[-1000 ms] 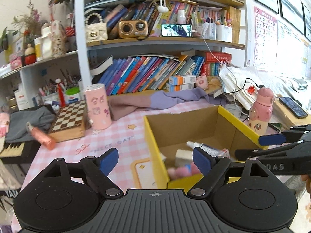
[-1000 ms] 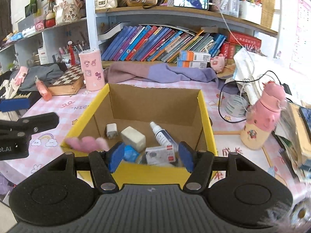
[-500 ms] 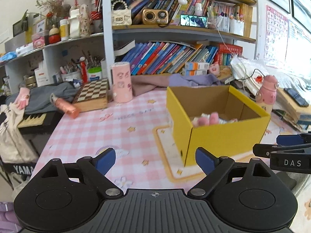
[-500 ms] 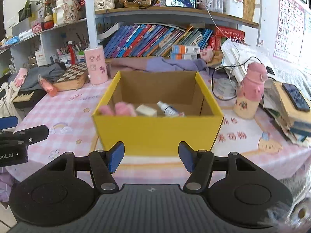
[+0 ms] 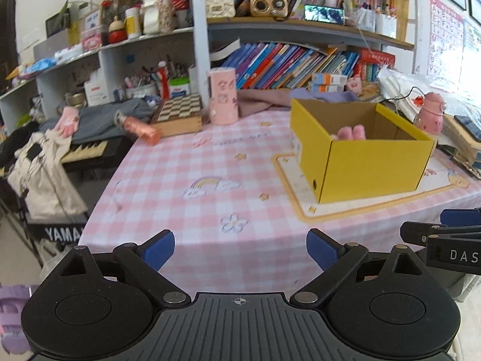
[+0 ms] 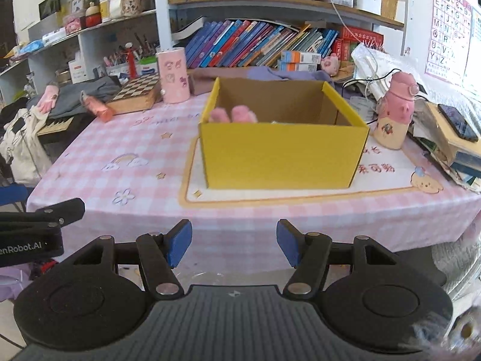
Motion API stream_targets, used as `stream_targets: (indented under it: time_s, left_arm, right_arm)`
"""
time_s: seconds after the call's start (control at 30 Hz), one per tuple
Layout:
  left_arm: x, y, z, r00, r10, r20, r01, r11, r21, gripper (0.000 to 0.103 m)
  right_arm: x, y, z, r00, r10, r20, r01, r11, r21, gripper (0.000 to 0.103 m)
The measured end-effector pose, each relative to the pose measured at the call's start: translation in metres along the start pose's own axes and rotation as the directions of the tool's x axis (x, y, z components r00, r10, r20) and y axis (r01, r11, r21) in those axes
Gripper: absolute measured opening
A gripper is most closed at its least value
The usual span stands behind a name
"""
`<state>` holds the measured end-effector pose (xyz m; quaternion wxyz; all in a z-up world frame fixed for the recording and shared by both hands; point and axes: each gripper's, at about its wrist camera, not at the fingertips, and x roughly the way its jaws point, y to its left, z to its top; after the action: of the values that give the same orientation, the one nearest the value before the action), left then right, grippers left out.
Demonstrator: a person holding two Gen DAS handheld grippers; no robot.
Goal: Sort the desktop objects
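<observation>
Looks nearly done: pink fluffy toy (image 6: 233, 113) poking up inside yellow cardboard box (image 6: 282, 153) on pink checked desk (image 5: 186, 198). Left hand-held gripper (image 5: 240, 248) empty, opening wide; right hand-held gripper (image 6: 234, 242) half open, empty. Maybe pink tube (image 5: 139, 128) left.

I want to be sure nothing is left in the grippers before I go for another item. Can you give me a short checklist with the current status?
1. Left gripper empty: ok, jaws opening, nothing between them.
2. Right gripper empty: ok, open.
3. Yellow box upright on the table: ok.
4. Pink plush inside the box: ok.
5. Pink tube by the chessboard unsorted: not ok.
</observation>
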<state>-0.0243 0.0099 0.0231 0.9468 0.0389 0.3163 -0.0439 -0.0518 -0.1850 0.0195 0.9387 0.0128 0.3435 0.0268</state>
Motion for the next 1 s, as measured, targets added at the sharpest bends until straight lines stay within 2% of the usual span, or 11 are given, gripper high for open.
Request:
stream_targets:
  time_s: [0.17,0.33,0.53,1.0]
  left_arm:
    - [-0.005,0.007,-0.007,0.999,0.026,-0.020,-0.025,1.000,0.014,0.101]
    - [-0.009,0.012,-0.010,1.000,0.019,-0.024,-0.019,1.000,0.009,0.103]
    - [-0.007,0.015,-0.013,0.999,-0.012,-0.051,0.012,1.000,0.004,0.103]
    - [-0.003,0.017,-0.016,0.997,0.004,-0.081,-0.005,1.000,-0.003,0.103]
  right_arm:
    - [-0.005,0.013,-0.008,1.000,0.005,-0.012,-0.005,1.000,-0.008,0.064]
    - [-0.006,0.020,-0.011,1.000,0.011,-0.024,-0.011,1.000,-0.005,0.069]
    - [-0.007,0.026,-0.013,0.999,0.014,-0.031,-0.015,1.000,-0.017,0.074]
    - [-0.003,0.028,-0.014,0.998,0.016,-0.054,-0.018,0.999,-0.033,0.079]
